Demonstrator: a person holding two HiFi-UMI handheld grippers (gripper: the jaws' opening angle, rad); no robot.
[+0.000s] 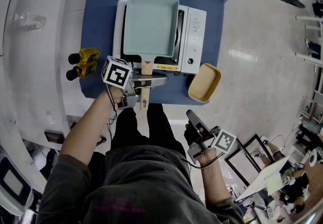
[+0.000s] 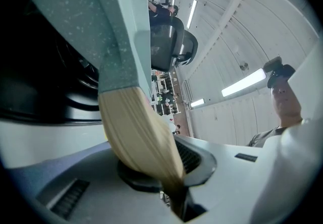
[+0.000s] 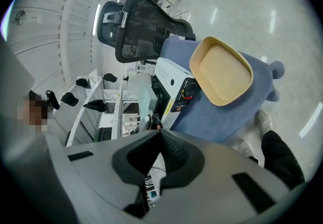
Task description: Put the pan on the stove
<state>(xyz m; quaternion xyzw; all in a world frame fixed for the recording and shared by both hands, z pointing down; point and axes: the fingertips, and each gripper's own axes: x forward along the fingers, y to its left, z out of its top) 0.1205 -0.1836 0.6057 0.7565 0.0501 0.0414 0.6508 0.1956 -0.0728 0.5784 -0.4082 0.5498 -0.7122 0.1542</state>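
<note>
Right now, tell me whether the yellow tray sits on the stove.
No, the yellow tray lies at the edge of the blue table, beside the stove, which bears the pan.

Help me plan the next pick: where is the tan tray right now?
In the head view the tan tray lies on the blue table's near right corner, just right of the stove, by its knob.

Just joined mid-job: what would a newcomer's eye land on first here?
The pale green square pan sits on the white stove mid-table, its wooden handle clamped in the left gripper. A yellow tray lies at the blue table's near right edge and a yellow-and-black tool at its left edge. The right gripper hangs near the person's body, jaws together, empty.
</note>
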